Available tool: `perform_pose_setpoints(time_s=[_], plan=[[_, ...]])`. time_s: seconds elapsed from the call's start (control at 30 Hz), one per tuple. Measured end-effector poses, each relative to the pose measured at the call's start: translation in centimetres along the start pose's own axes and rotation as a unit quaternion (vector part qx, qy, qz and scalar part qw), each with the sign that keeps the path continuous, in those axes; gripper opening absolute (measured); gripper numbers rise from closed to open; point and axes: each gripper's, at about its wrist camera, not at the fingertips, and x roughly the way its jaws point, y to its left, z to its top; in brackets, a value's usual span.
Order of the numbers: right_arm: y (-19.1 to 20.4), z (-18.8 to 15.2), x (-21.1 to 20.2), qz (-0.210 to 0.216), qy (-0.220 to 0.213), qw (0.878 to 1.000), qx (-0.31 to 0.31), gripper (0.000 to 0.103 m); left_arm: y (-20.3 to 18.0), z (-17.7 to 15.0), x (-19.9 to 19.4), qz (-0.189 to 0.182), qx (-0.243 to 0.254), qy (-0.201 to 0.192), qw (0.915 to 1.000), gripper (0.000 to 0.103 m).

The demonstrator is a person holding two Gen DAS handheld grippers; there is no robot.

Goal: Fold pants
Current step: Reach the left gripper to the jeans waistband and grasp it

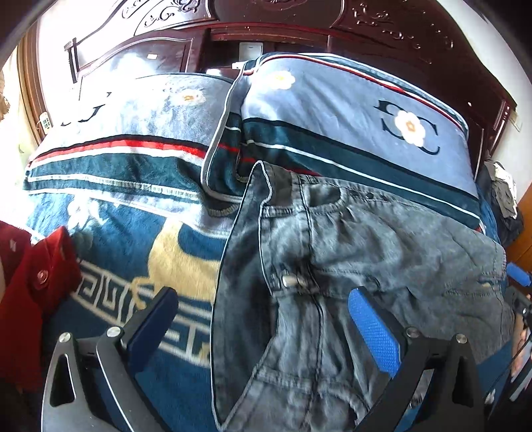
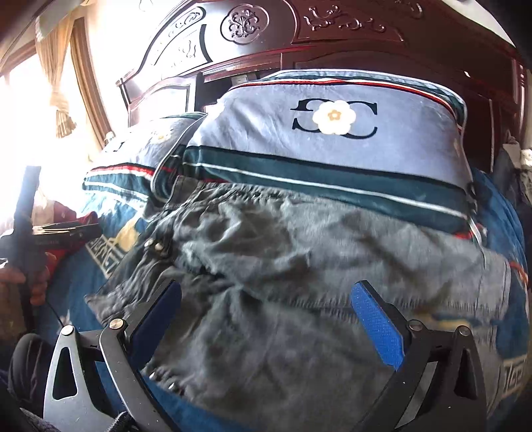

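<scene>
Okay, grey washed-denim pants [image 1: 349, 266] lie on the blue patterned bed cover [image 1: 109, 239], waist end far, its upper edge against the two blue pillows [image 1: 332, 109] at the dark carved headboard [image 1: 382, 30]. Fabric rumpled, fly flap turned open on the left side with a metal button [image 1: 292, 281] showing — legs run toward the near edge and out of frame.

Left gripper [image 1: 266, 319] hovers over the fly area, jaws wide apart, nothing between the pads. Right gripper [image 2: 269, 319] sits over the seat and hip of the pants, jaws also spread and empty; whether its fingertips touch the cloth is hard to tell, that view is blurred.

Left wrist view alone shows the waistband inside, pocket stitching and a red garment [image 1: 36, 282] at the left edge of the bed. Right wrist view alone shows the curtain [image 2: 63, 76] by the bright window — plus a hand [image 2: 30, 279] gripping the other tool's handle at far left.
</scene>
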Motion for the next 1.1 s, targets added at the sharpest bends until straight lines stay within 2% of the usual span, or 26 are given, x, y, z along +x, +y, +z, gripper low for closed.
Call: perform_pose_setpoints(time_s=[0.17, 0.37, 0.53, 0.67, 0.8, 0.93, 1.07, 1.1], plan=[[-2.2, 3.3, 3.2, -0.009, 0.022, 0.999, -0.035, 0.103, 0.1, 2.6, 3.3, -0.005, -0.008, 0.011, 0.9999, 0.103], [-5.0, 6.5, 7.5, -0.004, 0.044, 0.998, -0.036, 0.103, -0.7, 6.2, 7.5, -0.002, -0.007, 0.026, 0.9996, 0.103], [-6.2, 8.1, 10.9, 0.001, 0.064, 0.997, -0.034, 0.103, -1.1, 8.5, 10.8, 0.013, 0.005, 0.035, 0.9993, 0.103], [-6.4, 8.6, 13.8, -0.007, 0.088, 0.995, -0.048, 0.099, -1.2, 9.7, 13.3, 0.024, 0.009, 0.044, 0.9987, 0.103], [-6.5, 9.2, 16.4, -0.017, 0.110, 0.991, -0.069, 0.095, -1.3, 10.3, 15.6, 0.023, 0.011, 0.060, 0.9979, 0.098], [-6.9, 10.2, 18.5, -0.024, 0.127, 0.987, -0.093, 0.094, -1.2, 10.1, 18.3, 0.022, 0.009, 0.083, 0.9962, 0.087], [-7.7, 10.5, 21.1, -0.024, 0.163, 0.980, -0.109, 0.078, -1.2, 10.1, 19.5, 0.013, 0.005, 0.080, 0.9967, 0.077], [-7.9, 10.4, 21.7, -0.019, 0.174, 0.978, -0.110, 0.077, -1.3, 10.1, 19.6, 0.008, 0.010, 0.077, 0.9969, 0.069]])
